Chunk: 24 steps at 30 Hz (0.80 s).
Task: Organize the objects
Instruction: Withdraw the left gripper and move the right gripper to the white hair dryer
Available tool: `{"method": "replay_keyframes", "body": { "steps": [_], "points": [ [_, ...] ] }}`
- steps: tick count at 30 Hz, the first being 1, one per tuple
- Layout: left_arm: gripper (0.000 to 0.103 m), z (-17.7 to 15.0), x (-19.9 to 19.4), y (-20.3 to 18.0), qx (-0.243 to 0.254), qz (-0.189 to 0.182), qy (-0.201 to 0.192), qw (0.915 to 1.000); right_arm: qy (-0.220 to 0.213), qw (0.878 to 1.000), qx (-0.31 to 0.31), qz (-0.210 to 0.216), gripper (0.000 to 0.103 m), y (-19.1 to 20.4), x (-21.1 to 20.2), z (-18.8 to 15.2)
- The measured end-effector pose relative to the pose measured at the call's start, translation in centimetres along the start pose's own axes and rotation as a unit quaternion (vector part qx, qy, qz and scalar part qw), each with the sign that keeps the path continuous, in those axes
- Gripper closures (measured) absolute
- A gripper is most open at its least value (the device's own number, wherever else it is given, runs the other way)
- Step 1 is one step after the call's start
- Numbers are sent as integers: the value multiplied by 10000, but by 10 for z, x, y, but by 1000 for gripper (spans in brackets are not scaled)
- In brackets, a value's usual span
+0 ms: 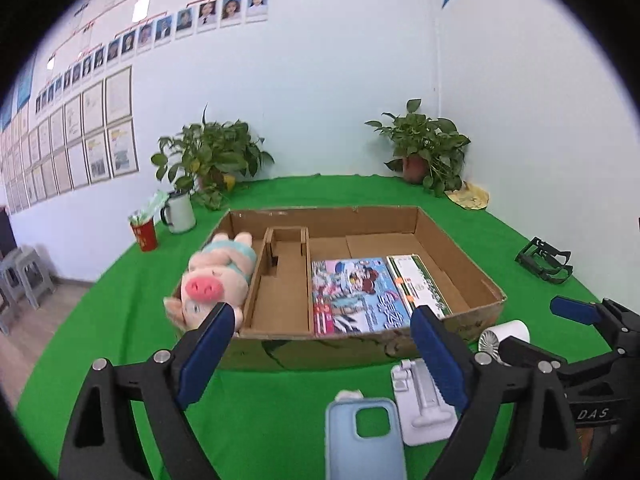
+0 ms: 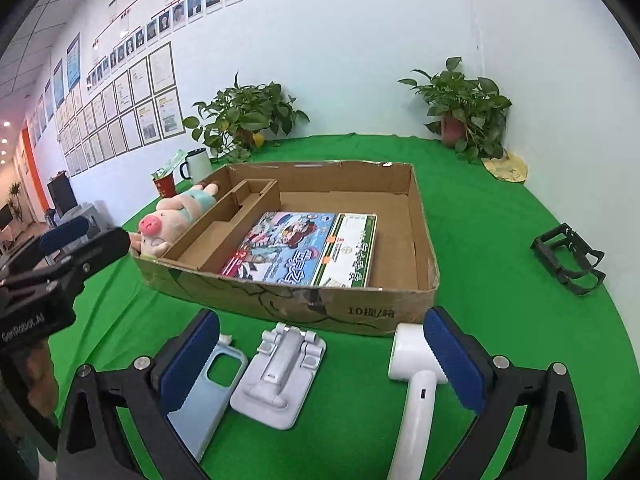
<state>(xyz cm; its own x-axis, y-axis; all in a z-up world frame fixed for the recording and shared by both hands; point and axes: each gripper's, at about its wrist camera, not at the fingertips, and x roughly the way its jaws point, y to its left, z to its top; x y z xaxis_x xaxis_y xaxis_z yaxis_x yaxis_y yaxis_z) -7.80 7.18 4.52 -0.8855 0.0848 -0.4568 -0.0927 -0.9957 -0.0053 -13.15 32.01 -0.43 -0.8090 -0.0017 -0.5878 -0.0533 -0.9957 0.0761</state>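
Observation:
A shallow cardboard box (image 1: 460,240) (image 2: 360,312) lies on the green cloth. A plush pig (image 1: 212,276) (image 2: 168,220) fills its left compartment. A colourful flat box (image 1: 356,296) (image 2: 284,248) and a green-white box (image 1: 416,284) (image 2: 352,248) lie side by side in the wide one. In front of the box lie a pale blue phone case (image 1: 360,440) (image 2: 204,396), a white phone stand (image 1: 420,408) (image 2: 280,376) and a white handheld fan (image 1: 504,334) (image 2: 412,380). My left gripper (image 1: 322,344) hangs open near the pig, holding nothing. My right gripper (image 2: 322,360) is open above the stand, its right finger beside the fan.
A black plastic holder (image 1: 544,260) (image 2: 568,260) lies on the cloth to the right. At the back stand two potted plants (image 1: 212,156) (image 1: 424,144), a white mug (image 1: 180,212) and a red cup (image 1: 144,232). Grey stools (image 1: 24,276) stand beyond the table's left edge.

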Motion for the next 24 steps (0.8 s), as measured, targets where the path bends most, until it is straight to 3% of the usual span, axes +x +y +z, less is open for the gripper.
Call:
{"method": "replay_keyframes", "body": {
  "steps": [6, 9, 13, 16, 18, 22, 24],
  "points": [
    [13, -20, 4, -8, 222, -60, 268, 9994, 224, 9980, 477, 346, 0, -30, -4, -13],
    [13, -28, 9, -14, 282, -118, 390, 9988, 622, 9963, 589, 63, 0, -49, 6, -27],
    [13, -42, 24, -24, 118, -597, 924, 9939, 1420, 9881, 544, -231, 1, -59, 32, -50],
    [13, -56, 31, -37, 298, -634, 1161, 9908, 1613, 9853, 466, -305, 5, -59, 40, -70],
    [13, -64, 33, -46, 482, -673, 1264, 9885, 1672, 9835, 587, -357, 21, -64, 44, -80],
    [13, -74, 39, -54, 395, -1015, 1645, 9803, 1813, 9799, 486, -669, 43, -65, 54, -94],
    [13, -74, 43, -56, 354, -1083, 1774, 9775, 1942, 9779, 376, -683, 66, -61, 58, -98]
  ]
}}
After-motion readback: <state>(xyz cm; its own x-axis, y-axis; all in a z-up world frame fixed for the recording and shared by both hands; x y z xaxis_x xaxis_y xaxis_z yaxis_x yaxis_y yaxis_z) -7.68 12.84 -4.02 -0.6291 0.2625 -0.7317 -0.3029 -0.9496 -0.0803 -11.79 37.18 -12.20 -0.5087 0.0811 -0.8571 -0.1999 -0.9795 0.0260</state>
